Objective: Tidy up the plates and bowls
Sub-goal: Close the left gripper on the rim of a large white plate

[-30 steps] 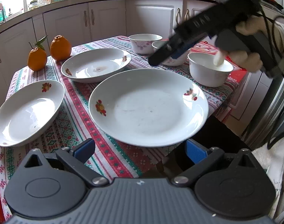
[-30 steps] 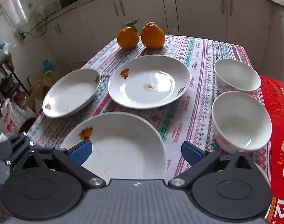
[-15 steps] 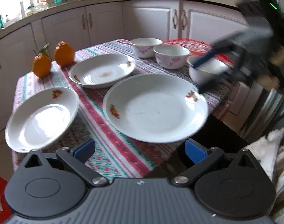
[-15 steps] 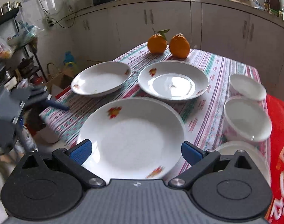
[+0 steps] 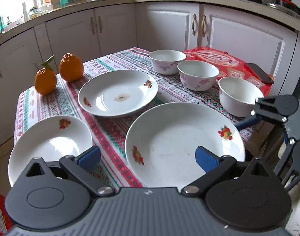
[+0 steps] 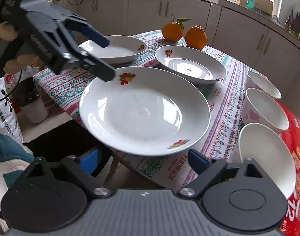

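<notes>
Three shallow white ceramic plates with small fruit decals sit on the patterned tablecloth (image 5: 108, 137): the large near plate (image 5: 181, 143), the middle plate (image 5: 118, 92) and the left plate (image 5: 49, 143). Three white ceramic bowls stand in a row, two with pink flower prints, the far bowl (image 5: 166, 61) and the middle bowl (image 5: 198, 76), and one plain near bowl (image 5: 238, 96). Two oranges rest at the far corner, one leafy orange (image 5: 45, 80) and one knobbly orange (image 5: 71, 66). One dark phone (image 5: 259, 72) lies on one red printed box (image 5: 218, 59).
</notes>
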`<state>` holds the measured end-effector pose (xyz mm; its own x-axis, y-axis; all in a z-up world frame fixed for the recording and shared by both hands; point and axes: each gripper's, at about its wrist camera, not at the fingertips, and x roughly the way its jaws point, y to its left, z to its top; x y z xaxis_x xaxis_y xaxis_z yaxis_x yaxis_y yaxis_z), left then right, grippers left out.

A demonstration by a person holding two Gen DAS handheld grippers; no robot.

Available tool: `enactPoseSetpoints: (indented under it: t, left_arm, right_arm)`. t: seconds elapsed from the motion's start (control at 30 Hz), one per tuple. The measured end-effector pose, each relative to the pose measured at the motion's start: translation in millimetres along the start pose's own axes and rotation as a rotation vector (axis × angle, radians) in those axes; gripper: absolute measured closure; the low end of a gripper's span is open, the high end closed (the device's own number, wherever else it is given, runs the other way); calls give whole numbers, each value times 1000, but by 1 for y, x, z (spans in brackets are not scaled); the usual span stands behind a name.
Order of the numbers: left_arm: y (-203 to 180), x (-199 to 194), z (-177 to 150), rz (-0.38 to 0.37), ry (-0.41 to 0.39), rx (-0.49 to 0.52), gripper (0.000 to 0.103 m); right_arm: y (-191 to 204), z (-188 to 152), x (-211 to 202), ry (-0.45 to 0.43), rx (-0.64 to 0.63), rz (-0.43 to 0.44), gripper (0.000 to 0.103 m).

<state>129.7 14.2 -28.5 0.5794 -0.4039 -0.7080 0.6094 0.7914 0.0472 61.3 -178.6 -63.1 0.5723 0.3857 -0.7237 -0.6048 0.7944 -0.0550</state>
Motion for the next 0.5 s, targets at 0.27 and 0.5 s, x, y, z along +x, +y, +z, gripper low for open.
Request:
enactPoseSetpoints:
  t: [0.27,0.5]
  left_arm:
    - [13,34,25,-106,97,18,10]
    - [18,64,44,-204,216,69,11]
  right_arm:
    - [0,-3,4,-13,59,-20,11]
    - [-2,-1,10,-13,79,-18,11]
